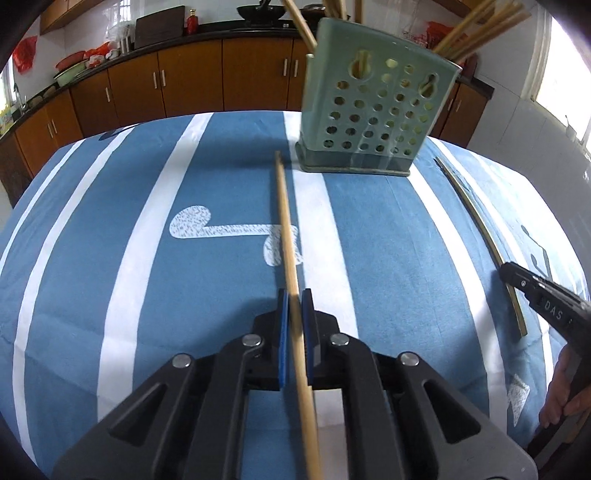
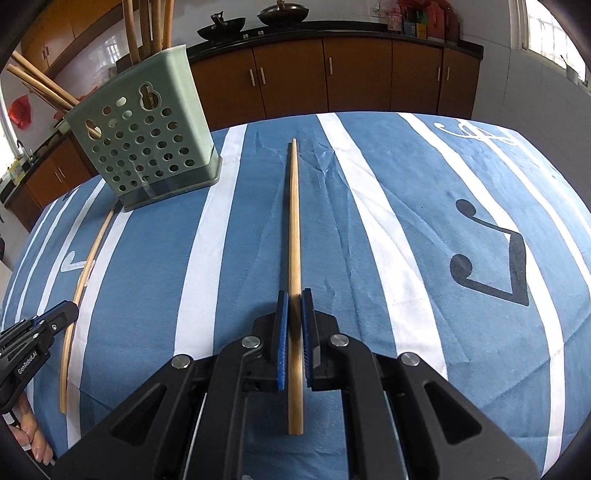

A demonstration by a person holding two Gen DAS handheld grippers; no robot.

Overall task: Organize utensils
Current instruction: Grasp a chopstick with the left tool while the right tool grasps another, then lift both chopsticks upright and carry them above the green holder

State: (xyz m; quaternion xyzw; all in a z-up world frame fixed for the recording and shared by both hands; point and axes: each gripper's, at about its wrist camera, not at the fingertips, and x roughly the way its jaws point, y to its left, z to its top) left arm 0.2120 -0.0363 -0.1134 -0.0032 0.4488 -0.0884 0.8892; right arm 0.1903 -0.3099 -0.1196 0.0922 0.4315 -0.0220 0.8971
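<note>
A green perforated holder (image 1: 369, 118) (image 2: 147, 147) stands on the blue striped tablecloth (image 1: 129, 258) with several wooden chopsticks sticking out of its top. My left gripper (image 1: 294, 295) is shut on a wooden chopstick (image 1: 286, 221) whose far tip points at the holder's base. My right gripper (image 2: 294, 295) is shut on a second chopstick (image 2: 294, 221), which runs straight ahead low over the cloth. Each view shows the other gripper at its edge: the right gripper (image 1: 506, 271) on its chopstick (image 1: 476, 229), the left gripper (image 2: 72, 308) on its own chopstick (image 2: 86, 262).
Brown cabinets (image 2: 351, 77) under a dark counter with woks (image 2: 282, 14) run behind the table. A person's hand (image 1: 565, 387) (image 2: 33, 435) holds each gripper's handle. The cloth carries white stripes and music-note prints (image 2: 487, 254).
</note>
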